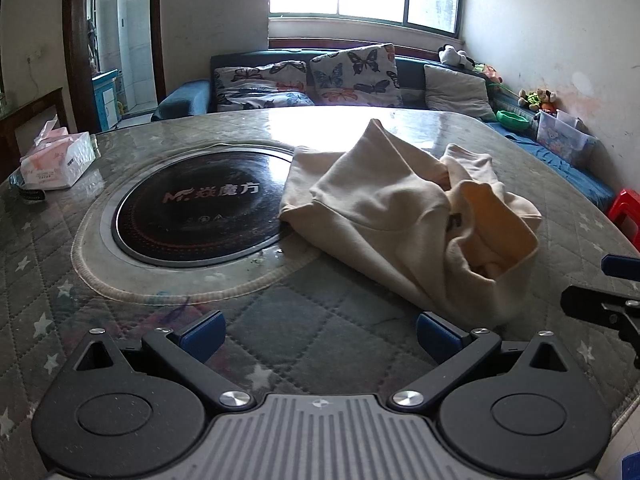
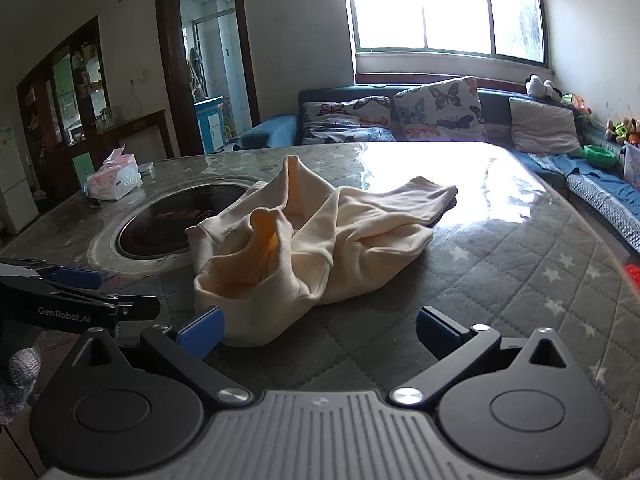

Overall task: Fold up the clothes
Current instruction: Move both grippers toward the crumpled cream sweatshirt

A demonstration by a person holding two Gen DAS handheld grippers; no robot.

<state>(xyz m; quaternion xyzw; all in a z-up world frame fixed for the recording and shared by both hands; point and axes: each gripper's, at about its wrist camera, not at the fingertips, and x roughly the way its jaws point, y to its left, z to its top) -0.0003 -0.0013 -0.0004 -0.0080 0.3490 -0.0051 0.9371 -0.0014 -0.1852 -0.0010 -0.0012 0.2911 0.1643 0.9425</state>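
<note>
Surface [image 1: 340, 344] comes first, big and covered with a grey quilted cloth with little stars under a shiny clear sheet. Set into it is a round black cooker plate [image 1: 200, 208], and that plate is the spot to find everything else from.

Right beside the plate, with one edge lying over its rim, sits the cream garment [image 1: 408, 216]. It is all crumpled in a heap, not folded, with bits sticking up.

On the far side of the plate from the garment sits a tissue pack [image 1: 56, 160], well apart from it.

Nearer the camera than the plate, the left gripper [image 1: 320, 334] hangs over bare quilt with its blue fingers [image 1: 202, 336] spread wide, holding nothing.

The right gripper [image 2: 320, 332] is just by the garment's near edge, spread wide too, and empty.
</note>
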